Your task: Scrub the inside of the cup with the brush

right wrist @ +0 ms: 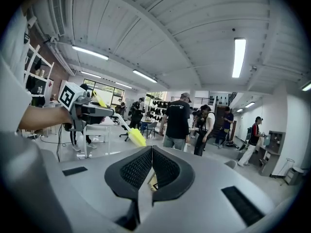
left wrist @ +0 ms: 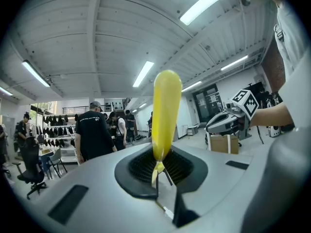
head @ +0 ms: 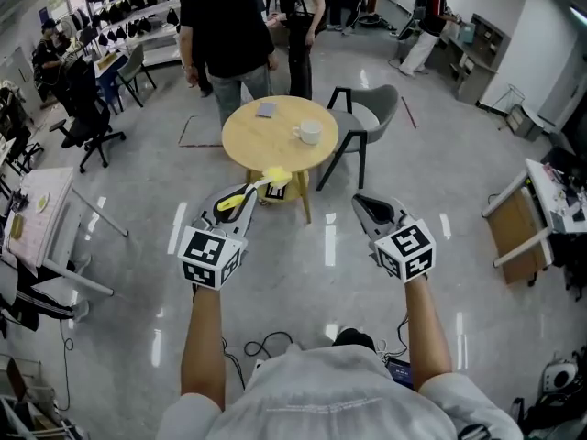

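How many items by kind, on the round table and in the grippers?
Cup: 1, white, on the round table
Flat grey item: 1, on the same table
Brush: 1, yellow, clamped in the left gripper
Right gripper: 0 held, jaws shut
Total: 3

No legible text anywhere. Black T-shirt [head: 223, 12] on standing person: white print line across back, too small to read; same print blurred in right gripper view [right wrist: 178, 115]. Left marker cube [head: 209, 257] and right marker cube [head: 407, 249]: black-and-white square code patterns only, no letters or digits.
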Tool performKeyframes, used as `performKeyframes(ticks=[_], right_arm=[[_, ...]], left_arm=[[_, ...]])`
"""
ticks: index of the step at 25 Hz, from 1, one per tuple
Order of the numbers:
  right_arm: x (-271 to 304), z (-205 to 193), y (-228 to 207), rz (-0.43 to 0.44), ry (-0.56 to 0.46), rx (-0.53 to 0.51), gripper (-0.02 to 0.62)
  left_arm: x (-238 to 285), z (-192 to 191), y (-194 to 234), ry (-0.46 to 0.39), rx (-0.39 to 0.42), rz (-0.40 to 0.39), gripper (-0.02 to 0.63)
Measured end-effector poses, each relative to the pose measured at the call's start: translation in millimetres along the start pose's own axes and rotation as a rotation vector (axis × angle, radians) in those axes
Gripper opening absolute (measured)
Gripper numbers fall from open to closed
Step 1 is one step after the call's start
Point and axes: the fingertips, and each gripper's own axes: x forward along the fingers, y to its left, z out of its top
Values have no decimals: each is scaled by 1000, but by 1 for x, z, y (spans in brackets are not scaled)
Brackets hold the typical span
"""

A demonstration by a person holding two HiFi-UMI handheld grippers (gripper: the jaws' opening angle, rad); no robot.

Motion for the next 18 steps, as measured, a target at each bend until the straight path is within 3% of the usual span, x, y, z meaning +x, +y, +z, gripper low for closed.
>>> performKeyframes(ticks=[10, 18], right_arm=[[33, 5, -18, -7, -3, -10, 31], [78, -9, -92, 13, -40, 7, 32]], left_arm=[[26, -8, 27, -7, -10, -16, 49], [101, -17, 43, 21, -2, 7, 49]])
